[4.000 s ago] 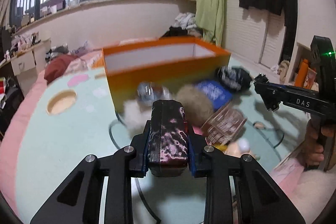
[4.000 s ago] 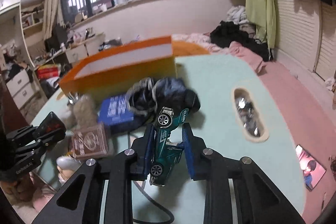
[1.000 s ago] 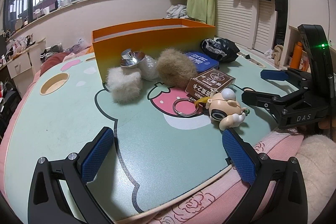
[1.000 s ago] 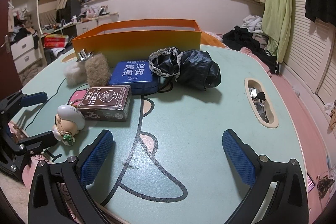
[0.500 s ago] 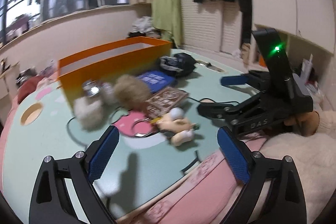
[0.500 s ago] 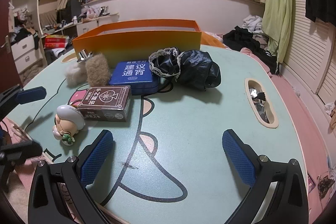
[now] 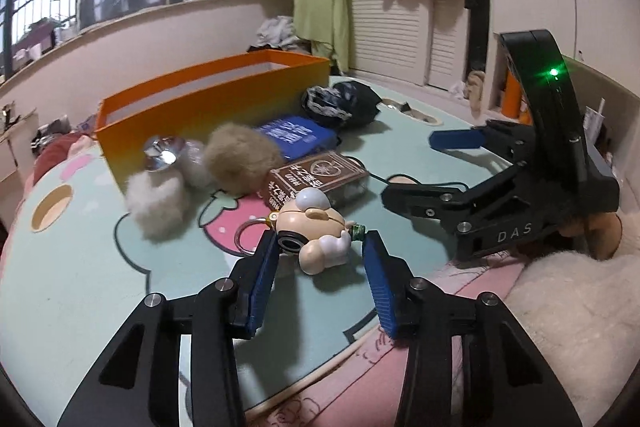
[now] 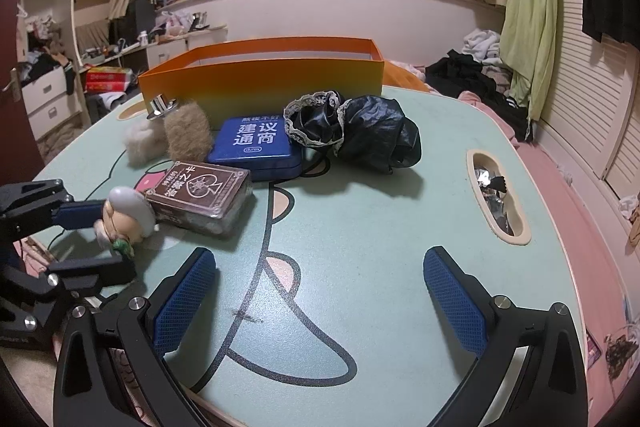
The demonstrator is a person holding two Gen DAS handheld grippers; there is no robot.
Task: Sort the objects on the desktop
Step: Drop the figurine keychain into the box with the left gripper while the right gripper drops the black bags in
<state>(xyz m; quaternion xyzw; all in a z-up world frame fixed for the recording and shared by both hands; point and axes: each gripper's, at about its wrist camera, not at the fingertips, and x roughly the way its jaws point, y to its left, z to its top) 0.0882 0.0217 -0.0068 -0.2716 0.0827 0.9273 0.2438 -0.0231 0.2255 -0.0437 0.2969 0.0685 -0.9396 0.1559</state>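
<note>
A cream figurine keychain (image 7: 316, 231) lies on the mint table (image 8: 360, 227) near its front edge. My left gripper (image 7: 320, 247) is closing on it, blue pads against its two sides; the right wrist view shows the same gripper (image 8: 110, 239) around the figurine (image 8: 124, 215). My right gripper (image 8: 320, 259) hangs wide open over bare table with nothing between its fingers. Behind the figurine lie a brown card box (image 7: 320, 171), a blue tin (image 7: 296, 133), two fur balls (image 7: 240, 159), a silver-capped bottle (image 7: 164, 151) and black lace cloth (image 8: 360, 131). An orange box (image 8: 260, 83) stands at the back.
A long slot (image 8: 496, 195) with scraps is cut into the table's right side, and a round hole (image 7: 52, 213) at its left. A hand (image 7: 600, 231) in a fluffy white sleeve holds the right gripper (image 7: 412, 167). Pink bedding borders the table's near edge.
The left gripper has swung toward the figurine and its jaws have narrowed from wide open to flank it. The figurine has shifted slightly. The right gripper has stayed put.
</note>
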